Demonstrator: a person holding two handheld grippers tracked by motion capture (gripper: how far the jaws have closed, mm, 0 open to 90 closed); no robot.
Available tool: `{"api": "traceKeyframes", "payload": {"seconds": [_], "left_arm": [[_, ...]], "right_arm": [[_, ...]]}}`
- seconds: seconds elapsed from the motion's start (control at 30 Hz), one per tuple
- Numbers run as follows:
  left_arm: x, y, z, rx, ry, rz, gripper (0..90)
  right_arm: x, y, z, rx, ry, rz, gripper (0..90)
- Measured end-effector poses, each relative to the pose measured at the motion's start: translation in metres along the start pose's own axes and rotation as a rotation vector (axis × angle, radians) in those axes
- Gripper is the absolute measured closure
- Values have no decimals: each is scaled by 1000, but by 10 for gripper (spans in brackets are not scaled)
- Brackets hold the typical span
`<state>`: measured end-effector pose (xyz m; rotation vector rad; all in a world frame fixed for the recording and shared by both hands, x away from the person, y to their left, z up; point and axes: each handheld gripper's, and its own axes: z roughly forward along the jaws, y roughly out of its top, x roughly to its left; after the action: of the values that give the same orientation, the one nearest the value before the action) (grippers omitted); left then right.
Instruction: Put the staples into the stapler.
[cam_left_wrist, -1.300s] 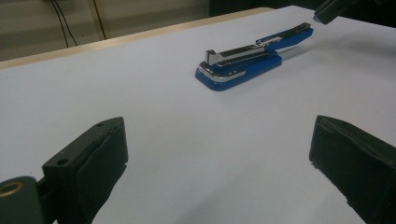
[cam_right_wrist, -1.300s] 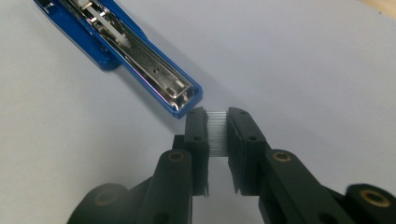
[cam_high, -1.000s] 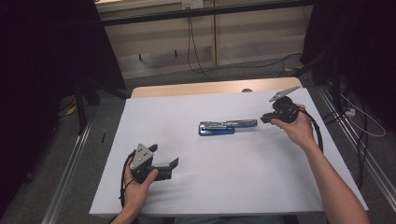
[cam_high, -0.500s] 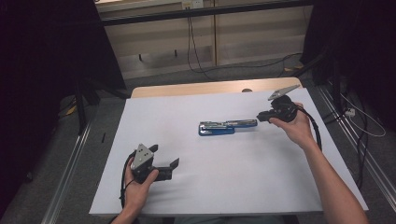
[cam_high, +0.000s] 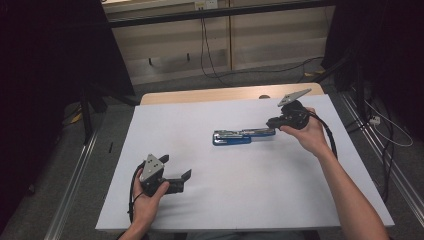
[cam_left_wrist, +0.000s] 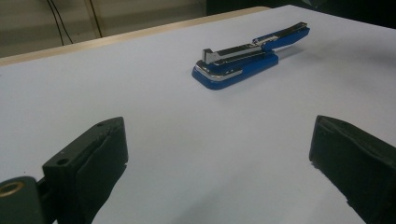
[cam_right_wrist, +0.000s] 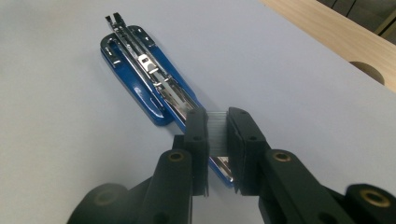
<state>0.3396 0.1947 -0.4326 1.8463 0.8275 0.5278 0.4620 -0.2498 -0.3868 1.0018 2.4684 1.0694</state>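
**Right tool clamps the opened stapler's top arm; left tool waits spread apart**

A blue stapler (cam_high: 232, 137) lies on the white sheet that covers the counter (cam_high: 240, 200), a little toward the far edge and right of the middle. It is hinged open: the blue base rests flat on the sheet, and the long top arm stretches away from it toward the right edge of the counter. In the right gripper view the silver staple channel (cam_right_wrist: 142, 60) faces up along the length of the stapler (cam_right_wrist: 135, 74), running from the base out into the arm.

The right tool (cam_high: 274, 123) sits at the right-hand end of that arm, held in a hand (cam_high: 307, 135) that comes in from the near right corner. In the right gripper view the right tool (cam_right_wrist: 216, 135) has its two black jaws nearly together, clenched on the end of the arm, with a pale strip showing in the narrow slit between them.

The left tool (cam_high: 176, 175) is near the near left corner of the counter, well apart from the stapler, gripped by the left hand (cam_high: 145, 197). It is released: in the left gripper view the left tool (cam_left_wrist: 219, 154) shows its jaws standing wide with only bare white sheet between them, and the stapler (cam_left_wrist: 247, 58) lies farther off, toward the wooden far edge of the counter
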Motion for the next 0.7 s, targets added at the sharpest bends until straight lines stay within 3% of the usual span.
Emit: {"api": "traceKeyframes", "payload": {"seconds": [0.2,0.7], "left_arm": [[0,0,0,-1,0,0,46],[-1,0,0,-7,-4,-2,46]], "right_arm": [[3,6,3,-10,18,4,790],[18,22,15,-33,56,-49,790]]}}
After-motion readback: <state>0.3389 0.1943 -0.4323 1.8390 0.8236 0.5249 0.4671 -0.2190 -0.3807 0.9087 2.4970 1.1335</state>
